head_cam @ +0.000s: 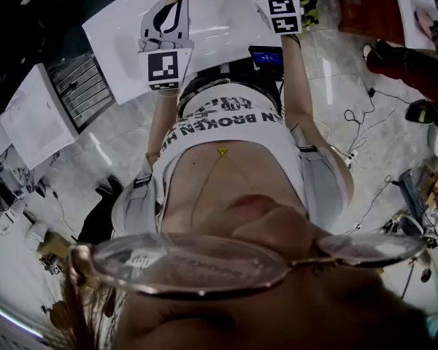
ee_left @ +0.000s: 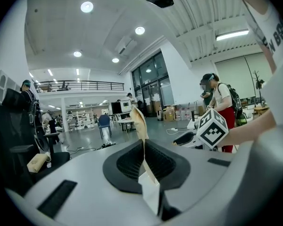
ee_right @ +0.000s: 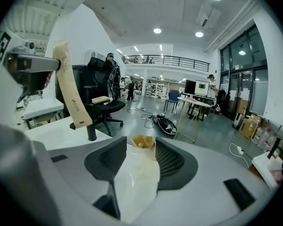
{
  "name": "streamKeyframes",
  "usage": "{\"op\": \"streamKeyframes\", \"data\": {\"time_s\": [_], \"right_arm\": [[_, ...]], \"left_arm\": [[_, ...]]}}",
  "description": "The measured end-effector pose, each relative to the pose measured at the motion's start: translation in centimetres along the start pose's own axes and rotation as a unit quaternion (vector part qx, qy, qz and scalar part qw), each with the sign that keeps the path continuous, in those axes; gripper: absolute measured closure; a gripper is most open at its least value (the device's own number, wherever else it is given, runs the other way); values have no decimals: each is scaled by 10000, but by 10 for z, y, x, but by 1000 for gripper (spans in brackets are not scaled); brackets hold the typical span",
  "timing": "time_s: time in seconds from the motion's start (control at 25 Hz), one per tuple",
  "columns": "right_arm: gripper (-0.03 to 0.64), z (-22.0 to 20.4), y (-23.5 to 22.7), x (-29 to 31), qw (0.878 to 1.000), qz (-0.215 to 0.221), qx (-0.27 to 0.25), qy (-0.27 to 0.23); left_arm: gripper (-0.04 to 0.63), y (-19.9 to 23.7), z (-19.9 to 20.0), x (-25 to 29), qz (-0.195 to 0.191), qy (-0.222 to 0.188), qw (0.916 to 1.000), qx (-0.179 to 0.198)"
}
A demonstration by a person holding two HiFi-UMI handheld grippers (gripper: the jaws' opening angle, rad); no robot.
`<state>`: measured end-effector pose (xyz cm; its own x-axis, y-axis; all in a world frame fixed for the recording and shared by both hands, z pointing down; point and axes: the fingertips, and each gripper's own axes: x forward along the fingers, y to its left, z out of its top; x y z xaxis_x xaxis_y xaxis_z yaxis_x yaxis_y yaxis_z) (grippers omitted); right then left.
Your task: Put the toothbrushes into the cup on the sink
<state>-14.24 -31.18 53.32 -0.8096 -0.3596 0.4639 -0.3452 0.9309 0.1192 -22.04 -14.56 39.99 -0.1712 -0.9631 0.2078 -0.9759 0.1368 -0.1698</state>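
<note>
My right tongs (ee_right: 140, 147) stand wide apart with nothing between the pads. Straight ahead of them, just past the tips and centred in the gap, the cup (ee_right: 142, 141) sits on the white sink (ee_right: 52, 133). Something pale lies in it, though I cannot tell what.

My left tongs (ee_left: 143, 147) are clamped on a toothbrush (ee_right: 70, 88), a flat tan one. They grip it toward its upper part, so most of its length hangs below the grip. Its long axis is close to upright, leaning a little, with the lower end pointing down at the sink.

Seen from the right tongs, that toothbrush is off to the left, apart from the cup and seemingly higher. So the cup lies to the right of my left tongs and below them, out of their own view.

I judge the coming move belongs to the left hand. It should carry the toothbrush rightwards until the lower end is over the cup's mouth, keep it upright, lower it, then let go. The right tongs are nearer the cup and should move clear.
</note>
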Motion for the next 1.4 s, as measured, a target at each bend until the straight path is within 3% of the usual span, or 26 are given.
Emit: {"op": "streamKeyframes", "data": {"time_s": [0.68, 0.96, 1.4], "right_arm": [[436, -1, -15, -53, 9970, -476, 508, -328], [557, -9, -14, -68, 9961, -620, 530, -326], [583, -24, -8, -92, 9953, -635, 693, -219]], "left_arm": [[575, -18, 5, 37, -540, -124, 9983, 200], [575, -24, 10, 56, -766, -200, 9964, 311], [575, -46, 21, 88, -1073, -337, 9924, 496]]}}
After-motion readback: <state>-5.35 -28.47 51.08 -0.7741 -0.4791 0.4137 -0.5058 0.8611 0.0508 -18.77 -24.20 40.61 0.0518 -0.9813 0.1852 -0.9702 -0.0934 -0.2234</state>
